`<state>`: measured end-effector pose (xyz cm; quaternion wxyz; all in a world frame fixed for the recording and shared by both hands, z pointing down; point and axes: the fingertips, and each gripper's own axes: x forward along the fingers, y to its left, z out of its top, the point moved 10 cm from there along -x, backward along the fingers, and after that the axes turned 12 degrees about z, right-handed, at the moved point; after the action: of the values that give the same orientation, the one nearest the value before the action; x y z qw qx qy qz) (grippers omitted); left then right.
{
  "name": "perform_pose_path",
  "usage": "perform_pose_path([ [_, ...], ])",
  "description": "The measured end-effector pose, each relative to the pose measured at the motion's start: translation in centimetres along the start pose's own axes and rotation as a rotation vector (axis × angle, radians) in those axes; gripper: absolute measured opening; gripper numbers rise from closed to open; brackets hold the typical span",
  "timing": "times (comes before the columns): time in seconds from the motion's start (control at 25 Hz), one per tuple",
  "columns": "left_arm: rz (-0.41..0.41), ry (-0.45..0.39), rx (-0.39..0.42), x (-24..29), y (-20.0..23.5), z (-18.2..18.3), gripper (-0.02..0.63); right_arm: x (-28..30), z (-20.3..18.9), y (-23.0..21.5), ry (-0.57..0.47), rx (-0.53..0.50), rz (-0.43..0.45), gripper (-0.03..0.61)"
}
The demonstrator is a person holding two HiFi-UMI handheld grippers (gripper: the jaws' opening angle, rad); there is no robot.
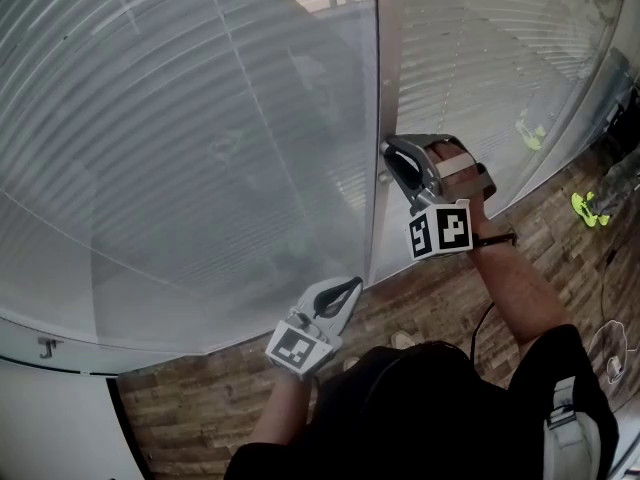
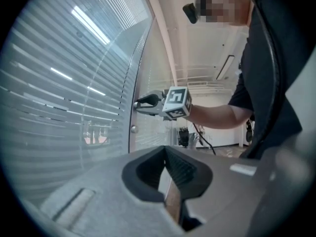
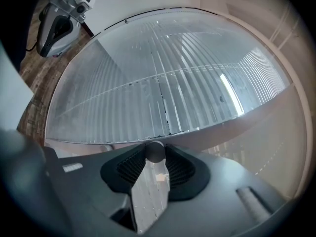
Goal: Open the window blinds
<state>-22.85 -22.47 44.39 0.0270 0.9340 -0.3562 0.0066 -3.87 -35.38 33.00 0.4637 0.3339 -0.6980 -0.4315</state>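
A glass wall with two slatted blinds [image 1: 170, 138] rose from a wood floor [image 1: 200, 398]. On the frame [image 1: 381, 88] between them, the right gripper [image 1: 388, 154] pinched the one knob [image 3: 155, 151]. The left gripper [image 1: 352, 286] hung closed and empty near the wall's bottom edge. If twisted, the smooth round knob might slip the pads, leaving the slats shut.

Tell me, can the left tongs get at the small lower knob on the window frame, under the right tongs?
Probably yes. The lower knob sits bare on the frame, just below the right tongs, which grip the upper knob. The left tongs hang empty lower down, with only open air between.
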Motion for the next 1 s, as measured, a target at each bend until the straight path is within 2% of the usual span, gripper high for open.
perform_pose_path([
  [0.16, 0.003, 0.007, -0.011, -0.2, -0.1, -0.3, 0.005, 0.0, 0.0, -0.1, -0.02, 0.064, -0.002, 0.129],
  [0.48, 0.016, 0.014, -0.014, -0.6, 0.2, -0.5, 0.005, -0.2, -0.5, -0.7, -0.118, 0.335, 0.017, 0.129],
  [0.72, 0.02, 0.01, -0.019, -0.9, 0.3, -0.4, 0.005, -0.4, -0.6, -1.0, -0.164, 0.485, 0.015, 0.13],
  [1.0, 0.011, 0.02, -0.022, -1.3, 0.3, -0.6, 0.005, -0.2, -1.4, -1.0, -0.268, 0.785, -0.001, 0.13],
])
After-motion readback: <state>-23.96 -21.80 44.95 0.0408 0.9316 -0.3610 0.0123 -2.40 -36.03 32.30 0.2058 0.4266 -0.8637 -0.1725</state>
